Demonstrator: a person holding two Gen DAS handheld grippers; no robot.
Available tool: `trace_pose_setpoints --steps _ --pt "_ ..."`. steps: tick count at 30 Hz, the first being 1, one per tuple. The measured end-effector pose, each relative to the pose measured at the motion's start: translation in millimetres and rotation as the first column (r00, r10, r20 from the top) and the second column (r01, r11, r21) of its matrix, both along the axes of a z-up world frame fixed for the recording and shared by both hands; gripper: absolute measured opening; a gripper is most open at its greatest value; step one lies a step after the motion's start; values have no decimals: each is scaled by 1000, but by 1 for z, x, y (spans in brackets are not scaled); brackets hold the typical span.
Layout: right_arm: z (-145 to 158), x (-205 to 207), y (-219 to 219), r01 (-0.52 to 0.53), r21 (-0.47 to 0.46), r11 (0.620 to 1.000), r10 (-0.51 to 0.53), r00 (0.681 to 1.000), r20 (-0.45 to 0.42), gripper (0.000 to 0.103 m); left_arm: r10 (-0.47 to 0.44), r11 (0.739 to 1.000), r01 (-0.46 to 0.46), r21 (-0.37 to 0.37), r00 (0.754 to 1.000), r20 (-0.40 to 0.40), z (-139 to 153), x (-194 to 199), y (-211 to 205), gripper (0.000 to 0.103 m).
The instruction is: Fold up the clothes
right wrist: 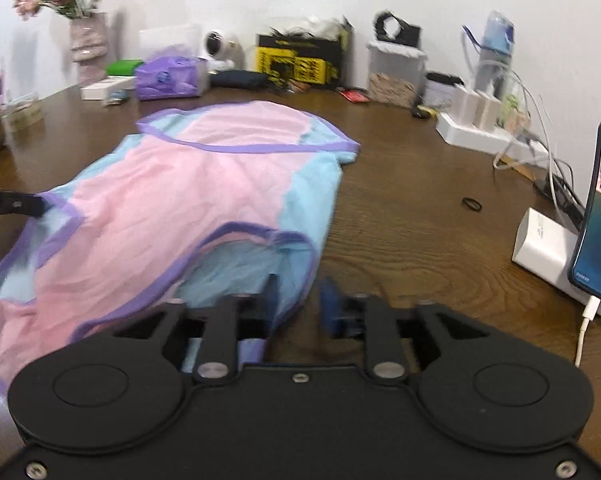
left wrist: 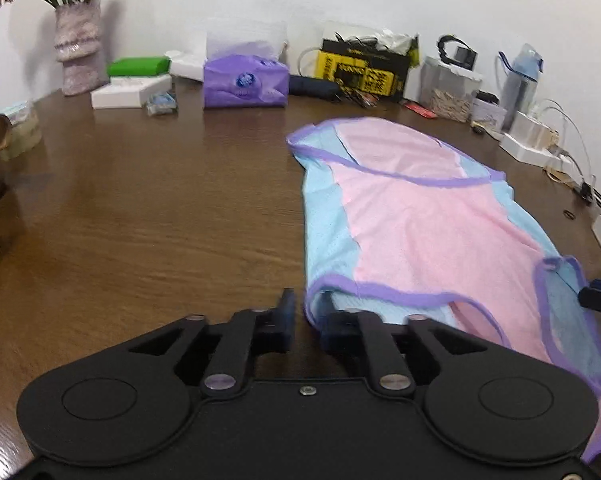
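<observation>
Two grippers sit low at the near edge: the left gripper (left wrist: 306,320) and right gripper (right wrist: 298,304), jaws partly apart, each straddling a purple-trimmed hem without pressing it. One pink-and-blue garment (left wrist: 412,216) lies flat on the tabletop (left wrist: 140,208). One purple tissue pack (left wrist: 245,82), one vase (left wrist: 78,50), one phone (right wrist: 600,216); no writing is legible.

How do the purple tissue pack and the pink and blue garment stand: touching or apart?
Apart. The left wrist view shows a strip of bare table between the tissue pack and the garment.
</observation>
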State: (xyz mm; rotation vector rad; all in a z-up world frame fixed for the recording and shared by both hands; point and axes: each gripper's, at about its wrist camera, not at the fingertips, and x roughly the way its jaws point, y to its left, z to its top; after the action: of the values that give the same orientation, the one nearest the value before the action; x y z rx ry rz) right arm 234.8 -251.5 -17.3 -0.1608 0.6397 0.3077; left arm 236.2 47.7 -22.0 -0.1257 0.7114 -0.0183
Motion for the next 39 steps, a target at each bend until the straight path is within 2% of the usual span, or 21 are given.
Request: trace_pose_setpoints --steps 2,3,4,6,7,10,11,12,13,15,17,19,21,23,24,25,30,33,36,38,39 --pt "-1 -11 2 -19 -4 1000 19 1000 -17 37 -18 1000 18 15 1000 8 -1 -5 -6 47" --pt "-3 -14 1 -21 -3 1000 21 1000 -23 37 -25 999 25 39 1000 11 -1 -6 -9 34" --pt "-5 -17 0 -19 1 1000 19 1000 -25 35 -24 996 22 86 1000 20 -2 -10 -14 14" --pt "-6 -21 -5 -1 14 1000 1 1000 -21 24 -18 988 11 153 999 43 -4 -12 -17 11" --pt "-6 -22 -7 8 17 1000 -8 1000 -22 11 -17 985 9 170 999 48 -4 -13 -18 9" --pt "-5 -28 -7 21 5 1000 -21 1000 -19 11 -1 991 -7 135 998 55 -2 -20 -15 10" --pt "-4 -31 -7 22 1 1000 -22 1000 -10 15 11 993 -18 120 998 65 -1 -24 -13 11" --pt "0 -38 -5 25 -7 1000 -25 1000 12 20 13 994 -21 109 997 75 2 -30 -12 18" --pt "4 -44 -5 18 -5 1000 -18 1000 25 31 7 995 -15 100 997 79 4 -35 -11 32" --pt "12 -59 -5 -18 6 1000 17 998 53 38 -39 999 36 27 993 109 15 -60 -7 45" --pt "19 -77 -5 -84 32 996 82 994 67 39 -108 993 112 -26 986 124 19 -78 -6 46" --pt "20 -91 -4 -162 71 984 158 986 59 39 -164 984 171 -40 977 133 18 -90 -9 46" --pt "16 -98 -1 -215 99 971 212 976 40 39 -227 973 230 -13 967 113 11 -97 -18 46" --pt "10 -96 4 -216 97 971 216 976 18 39 -242 970 241 15 966 86 4 -99 -26 42" --pt "7 -95 7 -206 90 974 207 978 6 39 -235 972 233 33 969 74 1 -99 -29 23" --pt "5 -93 9 -196 80 977 197 980 -6 38 -227 973 224 52 972 63 -1 -99 -32 11" --pt "-2 -93 9 -169 25 985 170 985 -43 25 -130 986 123 115 990 62 -8 -101 -30 7" --pt "-2 -98 7 -166 17 986 167 985 -50 26 -119 989 113 101 991 64 -8 -109 -24 7" --pt "-1 -107 7 -176 13 984 176 983 -48 35 -111 987 102 122 991 71 -8 -116 -24 9" --pt "9 -116 9 -206 -7 979 205 979 -12 45 -80 992 72 103 994 75 -1 -120 -20 20" --pt "16 -117 8 -210 -11 978 210 978 8 48 -59 995 51 81 994 94 5 -124 -16 40"
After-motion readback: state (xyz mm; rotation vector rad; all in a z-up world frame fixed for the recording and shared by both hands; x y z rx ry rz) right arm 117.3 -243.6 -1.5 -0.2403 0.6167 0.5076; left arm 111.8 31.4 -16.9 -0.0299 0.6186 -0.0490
